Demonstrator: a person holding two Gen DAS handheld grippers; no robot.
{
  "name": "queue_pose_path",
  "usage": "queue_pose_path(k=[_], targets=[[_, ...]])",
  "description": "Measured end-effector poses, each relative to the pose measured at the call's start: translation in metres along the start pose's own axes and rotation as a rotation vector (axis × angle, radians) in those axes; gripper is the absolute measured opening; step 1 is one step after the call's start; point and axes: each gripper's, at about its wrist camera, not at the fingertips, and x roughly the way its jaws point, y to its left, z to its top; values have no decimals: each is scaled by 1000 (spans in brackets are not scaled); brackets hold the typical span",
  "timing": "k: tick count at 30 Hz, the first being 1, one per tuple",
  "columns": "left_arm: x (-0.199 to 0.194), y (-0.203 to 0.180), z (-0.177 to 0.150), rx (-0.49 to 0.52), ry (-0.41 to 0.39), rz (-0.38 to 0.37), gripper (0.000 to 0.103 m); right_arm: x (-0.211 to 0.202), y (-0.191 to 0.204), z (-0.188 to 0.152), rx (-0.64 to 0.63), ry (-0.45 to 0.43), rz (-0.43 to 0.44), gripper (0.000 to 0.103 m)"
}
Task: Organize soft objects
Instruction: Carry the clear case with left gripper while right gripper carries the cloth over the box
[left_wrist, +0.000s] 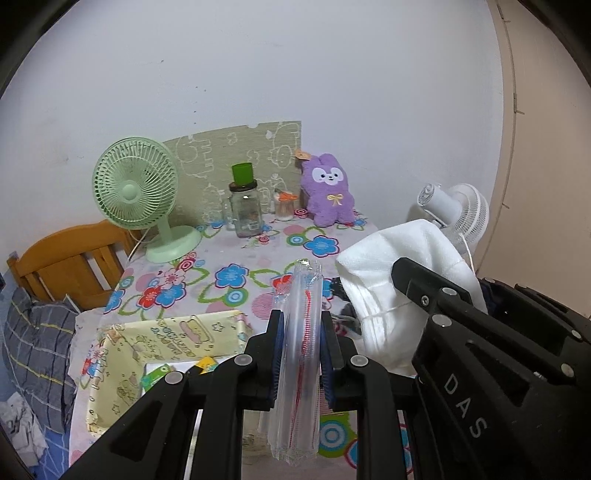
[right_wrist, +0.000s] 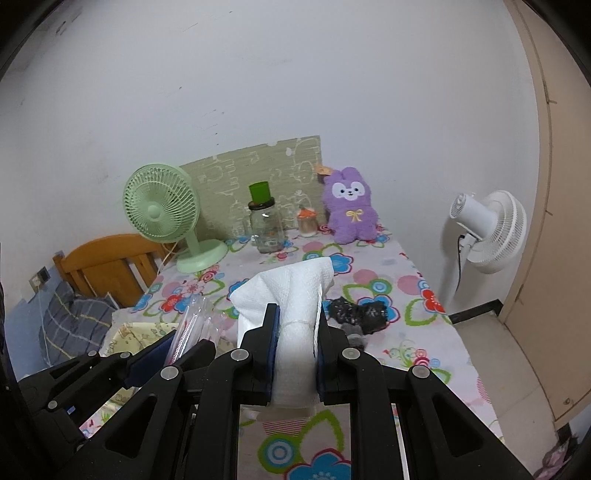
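Clear plastic bag (left_wrist: 299, 354) stands upright, long axis vertical, in left gripper (left_wrist: 301, 354)

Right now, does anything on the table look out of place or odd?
Yes: a green cup stands on the glass jar, and a dark crumpled thing lies loose on the flowered tablecloth; what it is I cannot tell.

Purple plush rabbit (right_wrist: 350, 206), mint-green fan (left_wrist: 133, 184) — tablecloth (right_wrist: 402, 295) white, bright floral print
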Motion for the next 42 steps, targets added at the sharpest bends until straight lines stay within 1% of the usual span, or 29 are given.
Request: queue_pose_path(k=[16,33,42], targets=[[4,53,-6,-50,-6,38,17,23,50,2,-45,27,49,19],[19,104,-19,-96,37,90,17,60,97,-7,-101,83,114,19],[39,130,-35,-124,98,127,18,85,120,-18,-123,130,167,19]])
